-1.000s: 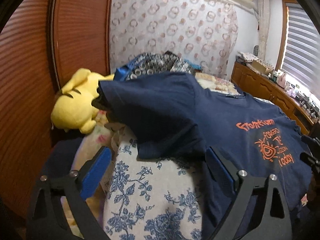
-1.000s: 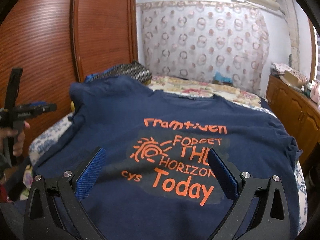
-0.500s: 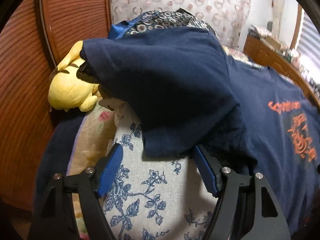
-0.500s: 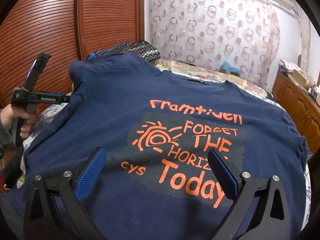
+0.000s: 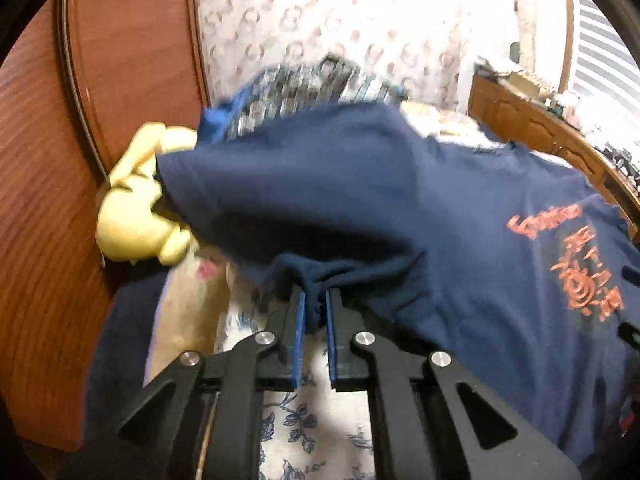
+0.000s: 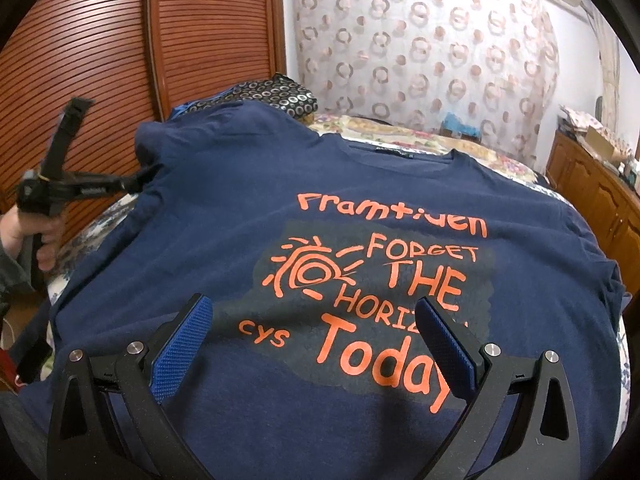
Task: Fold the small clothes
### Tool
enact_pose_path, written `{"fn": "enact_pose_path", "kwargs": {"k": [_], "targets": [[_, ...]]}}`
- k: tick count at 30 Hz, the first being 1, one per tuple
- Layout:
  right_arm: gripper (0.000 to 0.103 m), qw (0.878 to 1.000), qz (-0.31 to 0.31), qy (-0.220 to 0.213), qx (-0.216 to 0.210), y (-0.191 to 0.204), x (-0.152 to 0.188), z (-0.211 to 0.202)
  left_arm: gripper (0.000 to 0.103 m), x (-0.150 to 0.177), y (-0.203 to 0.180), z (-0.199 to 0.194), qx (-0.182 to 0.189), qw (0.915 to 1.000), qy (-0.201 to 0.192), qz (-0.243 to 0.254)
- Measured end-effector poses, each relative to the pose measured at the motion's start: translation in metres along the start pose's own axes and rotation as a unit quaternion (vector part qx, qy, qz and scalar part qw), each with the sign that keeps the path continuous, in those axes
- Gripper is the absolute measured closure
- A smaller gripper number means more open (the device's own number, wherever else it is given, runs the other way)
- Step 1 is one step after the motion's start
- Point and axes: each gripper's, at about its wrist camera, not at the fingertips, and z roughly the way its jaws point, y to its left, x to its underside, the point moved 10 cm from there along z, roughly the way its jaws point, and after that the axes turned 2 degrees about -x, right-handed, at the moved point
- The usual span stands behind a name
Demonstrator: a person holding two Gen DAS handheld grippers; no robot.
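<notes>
The navy T-shirt (image 6: 248, 216) lies spread face up on the bed (image 5: 316, 428), with its orange print (image 6: 384, 292) turned to me and its collar at the far side. From my right wrist camera I see the shirt cover nearly all of the mattress, and only a strip of the blue flowered sheet shows at the left edge. My left tool (image 5: 316, 312) is clamped on the shirt: between its two blue pads a bunched fold of the sleeve's hem is pinched, and the cloth around it is pulled into small wrinkles. In the right view the same tool (image 6: 138, 180) reaches the shirt's left edge, and a hand (image 6: 30, 236) holds its handle. My right tool (image 6: 316, 344) hangs over the lower part of the shirt with its jaws wide apart; nothing is between the pads, and I cannot tell if the fingertips touch the cloth. Just beside the sleeve, at the left of the bed, a yellow plush toy (image 5: 136, 216) lies against the wooden wardrobe (image 6: 100, 52). Behind the shirt a dark pillow with a ring pattern (image 6: 276, 94) rests at the head of the bed. A curtain with circles (image 6: 420, 48) covers the far wall, and a wooden cabinet (image 6: 596, 196) stands at the right.
</notes>
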Motion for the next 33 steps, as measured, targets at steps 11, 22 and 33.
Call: {"fn": "enact_pose_path", "kwargs": {"k": [11,22,33], "targets": [[0.000,1.000,0.007,0.001,0.000,-0.001,0.002,0.001,0.087,-0.045,-0.104,-0.066,0.070,0.9901,-0.060,0.106],[0.000,1.000,0.014,0.000,-0.003,-0.004,0.003,0.000,0.039,-0.013,-0.091,-0.061,0.099,0.9920,-0.026,0.074],[0.000,1.000,-0.017,0.009,-0.020,0.010,-0.005,0.005,0.039,0.042,-0.007,-0.043,0.067,0.9977,0.002,-0.010]]}}
